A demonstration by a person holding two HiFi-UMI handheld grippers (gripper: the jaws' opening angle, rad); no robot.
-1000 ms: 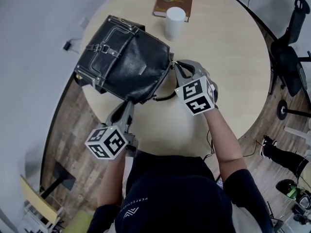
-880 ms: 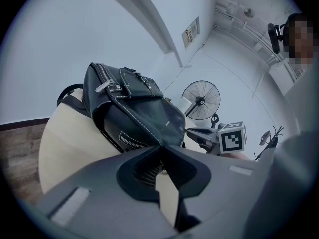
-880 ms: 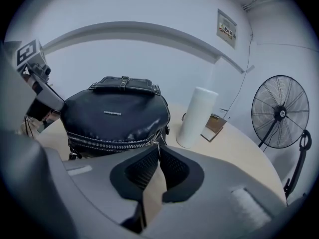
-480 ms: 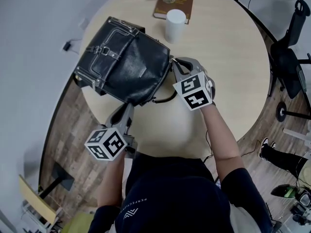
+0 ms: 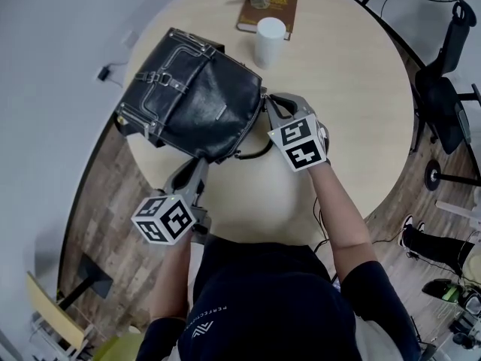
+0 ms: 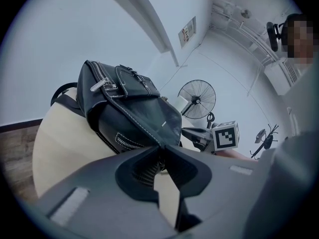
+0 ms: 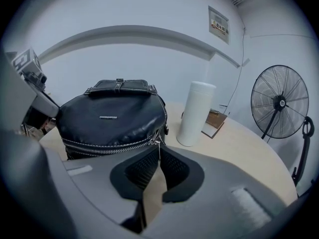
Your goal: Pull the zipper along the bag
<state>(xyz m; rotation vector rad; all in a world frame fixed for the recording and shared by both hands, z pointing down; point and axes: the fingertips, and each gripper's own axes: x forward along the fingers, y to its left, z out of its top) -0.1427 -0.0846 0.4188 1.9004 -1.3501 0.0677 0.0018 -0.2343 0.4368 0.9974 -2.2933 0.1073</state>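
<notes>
Round wooden desk (image 5: 353,89) bearing black bag (image 5: 195,100) toward its left side; left gripper (image 5: 197,165) jaws opening, bag corner between them; right gripper (image 5: 268,102) jaws pinched narrowly on zipper pull (image 7: 158,144) at bag's near end

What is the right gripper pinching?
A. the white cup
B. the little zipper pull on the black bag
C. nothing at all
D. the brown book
B: in the right gripper view, the right gripper has its jaws closed on the metal zipper pull of the black bag, while the white cup and brown book sit apart from it.
</notes>
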